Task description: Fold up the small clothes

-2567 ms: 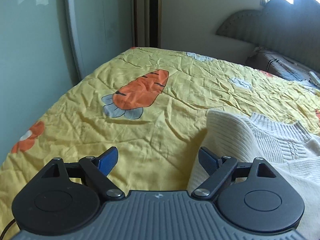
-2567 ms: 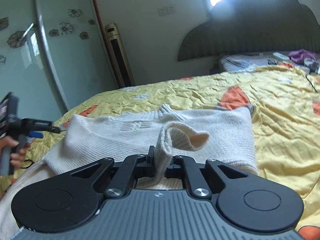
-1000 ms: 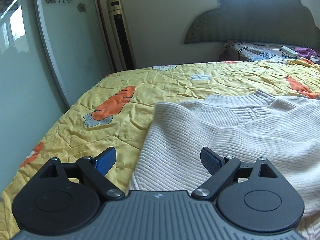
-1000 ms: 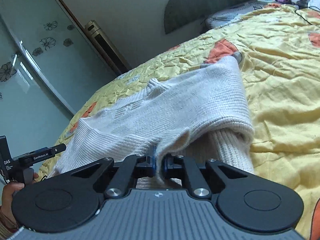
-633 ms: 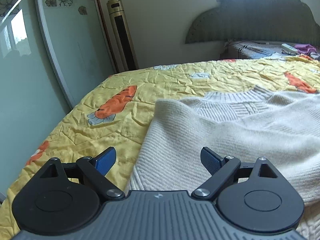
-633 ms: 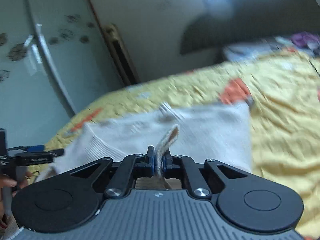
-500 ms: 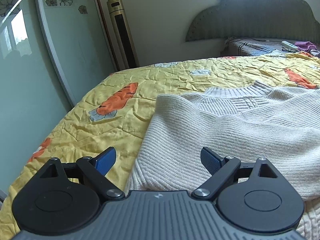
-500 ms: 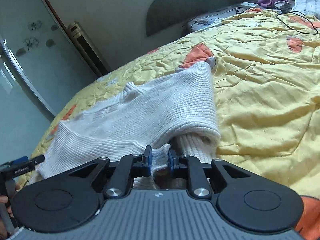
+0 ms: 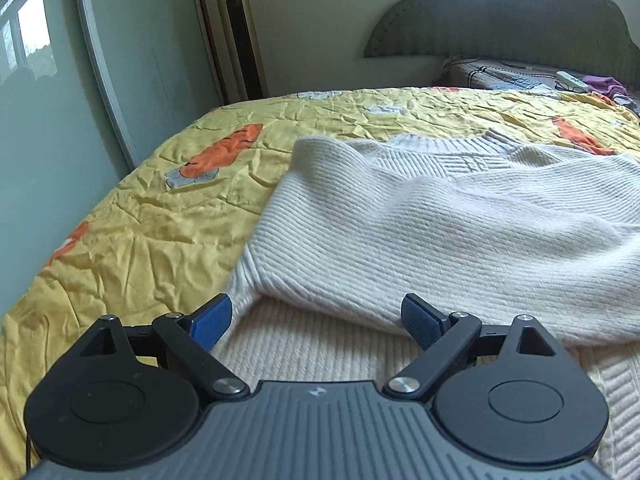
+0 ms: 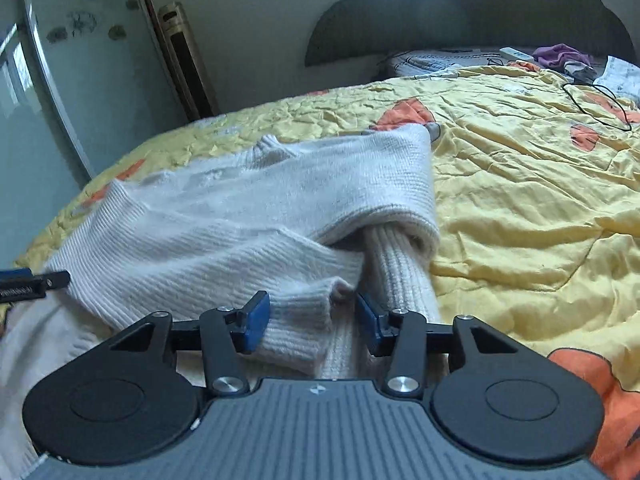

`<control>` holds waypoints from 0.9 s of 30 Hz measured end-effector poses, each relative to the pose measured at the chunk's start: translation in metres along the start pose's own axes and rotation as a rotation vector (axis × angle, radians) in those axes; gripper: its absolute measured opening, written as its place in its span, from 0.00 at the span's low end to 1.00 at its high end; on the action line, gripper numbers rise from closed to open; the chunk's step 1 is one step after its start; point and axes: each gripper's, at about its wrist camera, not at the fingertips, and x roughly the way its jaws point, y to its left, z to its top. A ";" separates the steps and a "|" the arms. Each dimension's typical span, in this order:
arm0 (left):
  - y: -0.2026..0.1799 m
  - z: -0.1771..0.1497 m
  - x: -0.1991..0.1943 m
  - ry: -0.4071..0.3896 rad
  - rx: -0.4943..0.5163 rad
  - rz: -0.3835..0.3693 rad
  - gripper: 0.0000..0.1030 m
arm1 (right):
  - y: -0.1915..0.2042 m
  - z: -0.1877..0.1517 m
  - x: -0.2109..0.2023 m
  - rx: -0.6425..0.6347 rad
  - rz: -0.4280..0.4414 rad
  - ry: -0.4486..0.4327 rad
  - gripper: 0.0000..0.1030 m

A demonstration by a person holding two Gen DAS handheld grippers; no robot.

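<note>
A cream knitted sweater [image 9: 420,216] lies on the yellow carrot-print bedspread [image 9: 160,216], with both sleeves folded across its body. My left gripper [image 9: 316,318] is open and empty, low over the sweater's near left edge. In the right wrist view the sweater [image 10: 248,216] shows with its sleeve cuff [image 10: 296,320] lying between the blue pads of my right gripper [image 10: 310,316], which is open and no longer pinches it. The tip of the left gripper [image 10: 32,282] shows at the left edge of that view.
A padded grey headboard [image 9: 500,12] and a tall standing air conditioner [image 9: 240,36] stand at the far end. A glass sliding door [image 9: 60,80] runs along the left. A black cable [image 10: 596,104], a remote and purple cloth [image 10: 560,54] lie near the pillows.
My right gripper carried the sleeve cuff across the sweater's body, lowered it and opened, letting it go. My left gripper stayed open and shifted over the sweater's left edge.
</note>
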 end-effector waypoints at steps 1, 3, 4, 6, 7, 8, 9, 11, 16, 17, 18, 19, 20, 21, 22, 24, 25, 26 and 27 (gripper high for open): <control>0.000 -0.001 -0.002 0.002 -0.004 -0.006 0.90 | 0.002 -0.001 -0.002 -0.010 -0.014 -0.007 0.54; 0.000 -0.004 -0.006 0.004 -0.006 -0.013 0.90 | 0.008 -0.001 -0.009 -0.040 -0.055 -0.017 0.62; -0.001 -0.006 -0.007 0.006 -0.006 -0.013 0.90 | 0.011 -0.001 -0.013 -0.063 -0.073 -0.030 0.69; -0.001 -0.009 -0.008 0.013 -0.002 -0.013 0.90 | 0.018 -0.005 -0.022 -0.106 -0.074 -0.048 0.77; -0.001 -0.011 -0.008 0.019 -0.001 -0.013 0.90 | 0.020 -0.008 -0.024 -0.122 -0.066 -0.040 0.83; -0.001 -0.013 -0.008 0.026 -0.002 -0.014 0.90 | 0.022 -0.010 -0.025 -0.140 -0.060 -0.026 0.87; -0.002 -0.015 -0.008 0.031 -0.003 -0.015 0.90 | 0.023 -0.014 -0.024 -0.162 -0.064 -0.012 0.88; -0.001 -0.018 -0.010 0.034 -0.006 -0.018 0.90 | 0.027 -0.020 -0.020 -0.211 -0.100 0.020 0.87; 0.002 -0.024 -0.016 0.037 -0.017 -0.020 0.90 | 0.031 -0.026 -0.032 -0.223 -0.092 0.004 0.91; 0.003 -0.025 -0.017 0.039 -0.020 -0.022 0.90 | 0.031 -0.028 -0.033 -0.220 -0.090 0.004 0.92; 0.004 -0.027 -0.018 0.042 -0.023 -0.024 0.90 | 0.031 -0.030 -0.035 -0.218 -0.089 0.005 0.92; 0.005 -0.029 -0.020 0.044 -0.025 -0.026 0.90 | 0.032 -0.032 -0.037 -0.216 -0.086 0.007 0.93; 0.005 -0.031 -0.021 0.046 -0.027 -0.028 0.90 | 0.032 -0.034 -0.039 -0.214 -0.083 0.007 0.93; 0.005 -0.033 -0.022 0.048 -0.029 -0.029 0.90 | 0.033 -0.037 -0.041 -0.212 -0.081 0.008 0.93; 0.006 -0.035 -0.024 0.049 -0.031 -0.030 0.90 | 0.033 -0.039 -0.043 -0.212 -0.079 0.008 0.94; 0.006 -0.038 -0.027 0.050 -0.033 -0.031 0.90 | 0.035 -0.045 -0.048 -0.213 -0.074 0.006 0.95; 0.006 -0.040 -0.028 0.049 -0.033 -0.031 0.90 | 0.036 -0.047 -0.050 -0.210 -0.073 0.006 0.96; 0.006 -0.042 -0.029 0.049 -0.034 -0.029 0.90 | 0.037 -0.048 -0.052 -0.206 -0.071 0.005 0.97; 0.006 -0.043 -0.030 0.048 -0.037 -0.028 0.91 | 0.037 -0.050 -0.054 -0.203 -0.067 0.005 0.97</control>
